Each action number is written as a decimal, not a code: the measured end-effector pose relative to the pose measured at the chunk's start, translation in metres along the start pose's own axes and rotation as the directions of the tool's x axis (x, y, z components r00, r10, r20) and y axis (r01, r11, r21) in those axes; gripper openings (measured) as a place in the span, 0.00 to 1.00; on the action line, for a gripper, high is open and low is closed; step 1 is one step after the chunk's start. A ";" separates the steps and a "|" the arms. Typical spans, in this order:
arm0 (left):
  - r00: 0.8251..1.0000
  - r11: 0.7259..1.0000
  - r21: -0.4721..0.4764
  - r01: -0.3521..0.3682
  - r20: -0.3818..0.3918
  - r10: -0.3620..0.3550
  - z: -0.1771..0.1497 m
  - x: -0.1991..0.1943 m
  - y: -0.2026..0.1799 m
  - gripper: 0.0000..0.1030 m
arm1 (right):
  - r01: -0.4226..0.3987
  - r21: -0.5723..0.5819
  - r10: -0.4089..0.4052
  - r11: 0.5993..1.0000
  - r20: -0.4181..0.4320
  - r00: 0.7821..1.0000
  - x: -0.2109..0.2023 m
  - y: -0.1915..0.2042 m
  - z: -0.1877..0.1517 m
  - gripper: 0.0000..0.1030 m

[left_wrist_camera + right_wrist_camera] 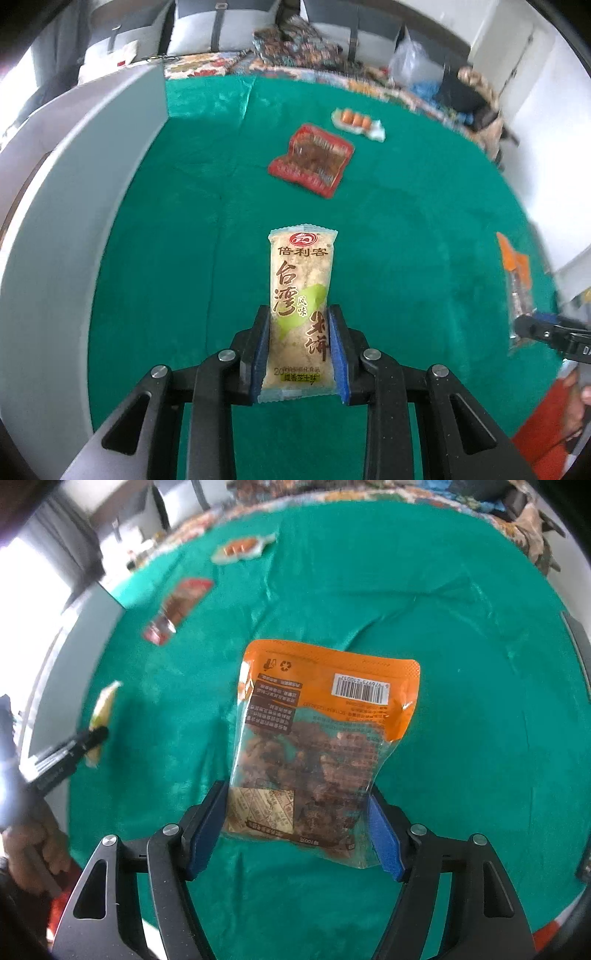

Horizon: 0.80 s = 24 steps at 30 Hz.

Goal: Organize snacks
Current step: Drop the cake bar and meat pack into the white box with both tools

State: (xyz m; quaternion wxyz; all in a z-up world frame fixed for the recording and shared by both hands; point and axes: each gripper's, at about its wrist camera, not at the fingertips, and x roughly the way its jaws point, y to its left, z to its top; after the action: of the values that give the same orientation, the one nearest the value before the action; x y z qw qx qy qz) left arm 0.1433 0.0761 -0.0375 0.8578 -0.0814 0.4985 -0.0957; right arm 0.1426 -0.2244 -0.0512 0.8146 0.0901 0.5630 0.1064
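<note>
Two tools, left on rice cracker; right on orange pouch

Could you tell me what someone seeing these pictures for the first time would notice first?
Most striking are the two held snacks: the left gripper is shut on a pale rice cracker packet, and the right gripper clamps an orange bag of brown pieces, both above the green cloth. Farther back on the cloth lie a red packet and a small sausage pack.
</note>
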 end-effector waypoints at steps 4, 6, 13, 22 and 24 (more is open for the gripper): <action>0.995 0.996 -0.050 0.074 0.076 -0.071 0.006 -0.048 0.006 0.28 | -0.102 0.022 0.101 0.995 0.063 0.993 -0.027 0.008 0.003 0.72; 0.988 0.992 -0.071 0.103 0.121 -0.094 0.011 -0.075 0.015 0.28 | -0.142 0.008 0.141 0.990 0.091 0.986 -0.038 0.030 0.007 0.72; 0.969 0.982 -0.182 0.058 0.246 -0.012 0.016 -0.170 0.108 0.28 | -0.308 -0.135 0.325 0.942 0.128 0.937 -0.065 0.141 0.031 0.72; 0.925 0.892 -0.383 -0.242 0.185 0.331 -0.027 -0.199 0.255 0.52 | -0.491 -0.393 0.534 0.778 0.000 0.845 -0.049 0.368 0.039 0.76; 0.925 0.865 -0.418 -0.278 0.129 0.359 -0.039 -0.192 0.276 0.81 | -0.488 -0.429 0.522 0.760 -0.044 0.852 -0.026 0.411 0.033 0.81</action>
State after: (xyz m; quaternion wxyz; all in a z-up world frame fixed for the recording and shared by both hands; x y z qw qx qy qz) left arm 0.0392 0.3883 0.0398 0.8739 -0.1770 0.4243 0.1582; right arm 0.1350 0.1629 0.0934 0.7764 0.0629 0.4487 0.4381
